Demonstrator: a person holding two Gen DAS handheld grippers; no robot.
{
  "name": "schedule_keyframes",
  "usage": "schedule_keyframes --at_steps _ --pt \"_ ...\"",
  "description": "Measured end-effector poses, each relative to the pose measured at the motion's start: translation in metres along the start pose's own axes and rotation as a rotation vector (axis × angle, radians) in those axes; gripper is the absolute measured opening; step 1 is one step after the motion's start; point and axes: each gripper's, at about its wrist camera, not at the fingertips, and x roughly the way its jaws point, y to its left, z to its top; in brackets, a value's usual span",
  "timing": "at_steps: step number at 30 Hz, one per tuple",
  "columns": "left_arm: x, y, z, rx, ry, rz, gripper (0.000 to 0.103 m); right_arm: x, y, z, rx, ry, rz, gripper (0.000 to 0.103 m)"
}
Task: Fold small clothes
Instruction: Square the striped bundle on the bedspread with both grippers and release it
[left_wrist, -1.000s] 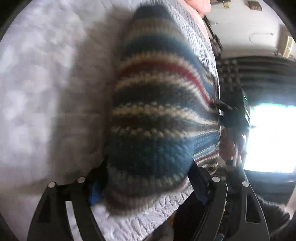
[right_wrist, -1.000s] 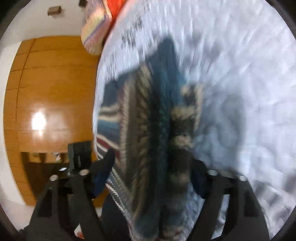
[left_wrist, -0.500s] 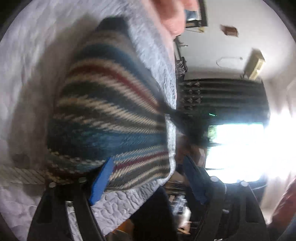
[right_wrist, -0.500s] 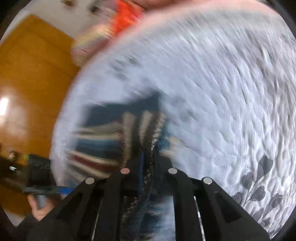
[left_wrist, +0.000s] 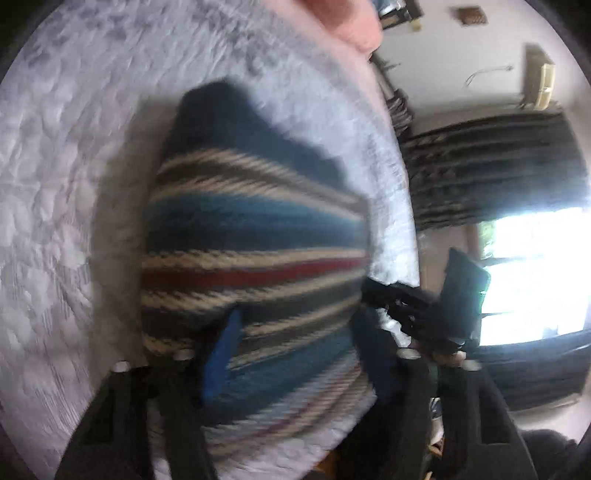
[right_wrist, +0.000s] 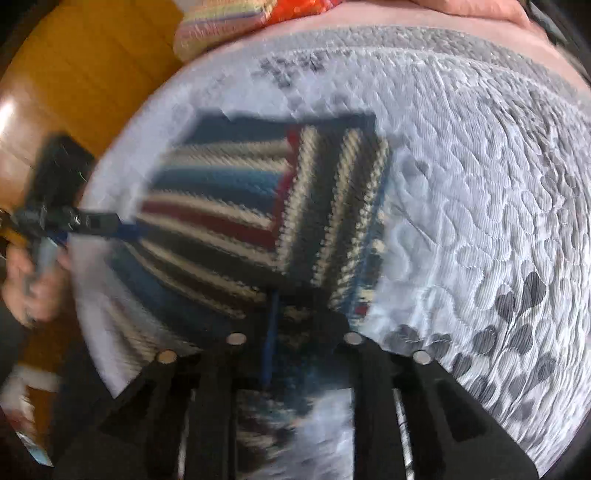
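A striped knit garment in blue, cream, red and grey lies on the white quilted bed cover. In the right wrist view the garment has one side flap folded over its body, with the stripes running crosswise. My left gripper is open, its fingers straddling the garment's near edge, the blue pad resting on the knit. My right gripper has its jaws close together with the garment's near edge pinched between them. The left gripper also shows at the garment's left edge.
Colourful pillows lie at the head of the bed, beside an orange wooden wall. A hand holds the left gripper's handle. The bed edge drops off toward dark curtains and a bright window.
The right gripper shut on the garment's edge and carried a flap across onto the body; its jaws now stand slightly wider. The left gripper stayed open and shifted along the near edge.
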Motion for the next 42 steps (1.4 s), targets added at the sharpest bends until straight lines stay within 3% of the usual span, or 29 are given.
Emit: schedule_keyframes --at_steps 1,4,7,9,11,14,16,18,20,22,25,29,31,34,36,39,42 --pt "0.001 0.000 -0.001 -0.009 -0.002 0.000 0.046 -0.003 -0.002 0.001 0.021 -0.003 0.014 0.015" --pt "-0.023 -0.009 -0.008 -0.011 -0.033 -0.044 0.051 -0.031 0.012 0.001 0.002 -0.042 0.054 0.020" --pt "-0.030 -0.038 -0.032 0.082 -0.005 -0.092 0.051 -0.050 0.036 -0.019 -0.079 -0.032 0.071 0.018" --pt "-0.010 -0.041 -0.048 0.126 0.051 0.027 0.050 -0.037 0.042 -0.033 -0.098 0.024 0.055 0.016" --pt "0.010 -0.036 -0.054 0.146 0.089 0.124 0.027 -0.019 0.037 -0.045 -0.106 0.058 0.016 0.014" --pt "0.014 -0.030 -0.054 0.120 0.087 0.122 0.022 -0.016 0.037 -0.042 -0.101 0.056 -0.003 0.013" --pt "0.003 -0.037 -0.058 0.123 0.064 0.097 0.031 -0.031 0.042 -0.040 -0.105 0.038 -0.011 0.014" --pt "-0.015 -0.050 -0.070 0.154 0.048 0.062 0.033 -0.050 0.051 -0.043 -0.120 0.011 -0.008 0.015" --pt "-0.012 -0.053 -0.082 0.165 0.051 0.144 0.034 -0.058 0.059 -0.053 -0.133 0.012 -0.021 0.015" --pt "0.006 -0.036 -0.088 0.147 0.079 0.266 0.034 -0.039 0.059 -0.064 -0.126 0.067 -0.081 0.012" --pt "0.014 -0.029 -0.093 0.122 0.046 0.254 0.033 -0.021 0.057 -0.076 -0.127 0.086 -0.127 0.011" --pt "-0.007 -0.048 -0.108 0.135 -0.031 0.168 0.056 -0.059 0.063 -0.073 -0.064 0.005 -0.058 0.014" --pt "-0.017 -0.054 -0.116 0.151 -0.071 0.168 0.060 -0.073 0.062 -0.066 -0.039 -0.050 -0.080 0.015" --pt "-0.034 -0.044 -0.114 0.115 -0.182 0.265 0.080 -0.071 0.054 -0.049 0.021 -0.098 -0.095 0.016" --pt "-0.026 -0.032 -0.113 0.061 -0.171 0.301 0.081 -0.051 0.049 -0.040 0.067 -0.070 -0.093 0.016" --pt "-0.010 -0.005 -0.112 -0.010 -0.105 0.347 0.081 -0.011 0.042 -0.040 0.095 0.012 -0.170 0.015" --pt "-0.018 -0.018 -0.120 0.002 -0.126 0.338 0.081 -0.028 0.048 -0.035 0.124 -0.013 -0.166 0.019"
